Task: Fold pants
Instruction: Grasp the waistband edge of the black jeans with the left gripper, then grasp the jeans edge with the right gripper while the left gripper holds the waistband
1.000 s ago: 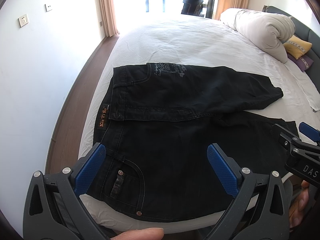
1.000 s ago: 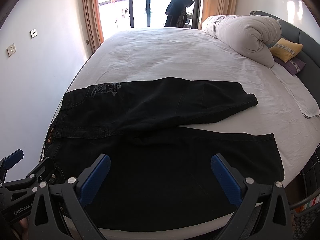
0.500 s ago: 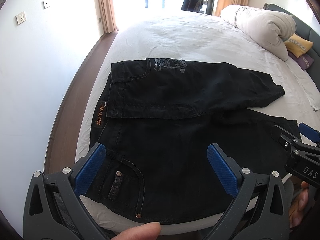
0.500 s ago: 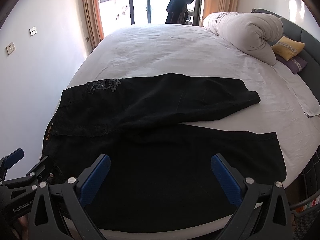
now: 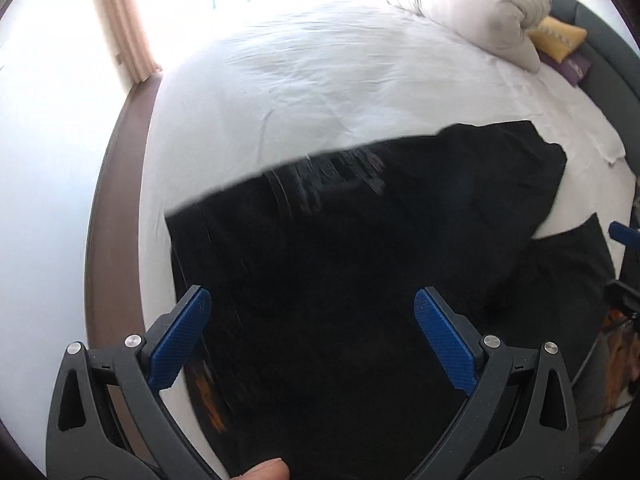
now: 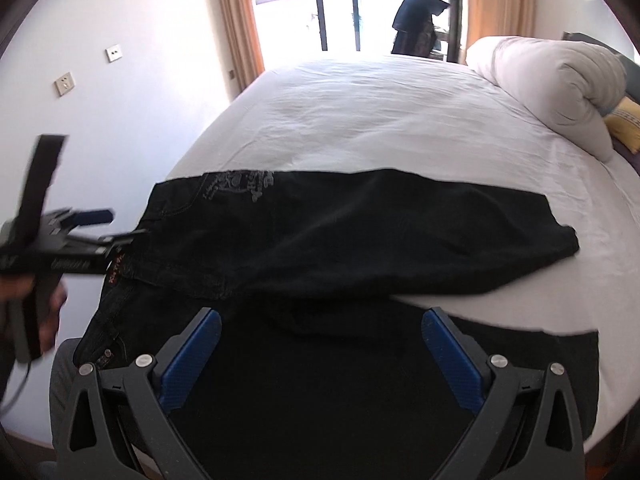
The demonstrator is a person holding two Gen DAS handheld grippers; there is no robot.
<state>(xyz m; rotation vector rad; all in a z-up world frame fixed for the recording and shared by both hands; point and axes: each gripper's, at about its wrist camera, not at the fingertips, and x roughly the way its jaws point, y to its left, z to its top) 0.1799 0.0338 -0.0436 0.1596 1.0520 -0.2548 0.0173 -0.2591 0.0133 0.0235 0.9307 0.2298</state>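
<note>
The black pants [image 6: 320, 248] lie spread on the bed [image 6: 380, 120] at its near edge, 1 leg angled off toward 3 o'clock over the other, so both hems and the waistband are exposed for grabbing. The left gripper [image 5: 312, 340] hangs over the waist end, fingers wide and empty. The right gripper [image 6: 320, 356] hangs over the near leg, its fingers likewise wide, probably to take hold for the 1st fold.

No text is readable; the pants [image 6: 360, 240] print and orange label are blurred.
</note>
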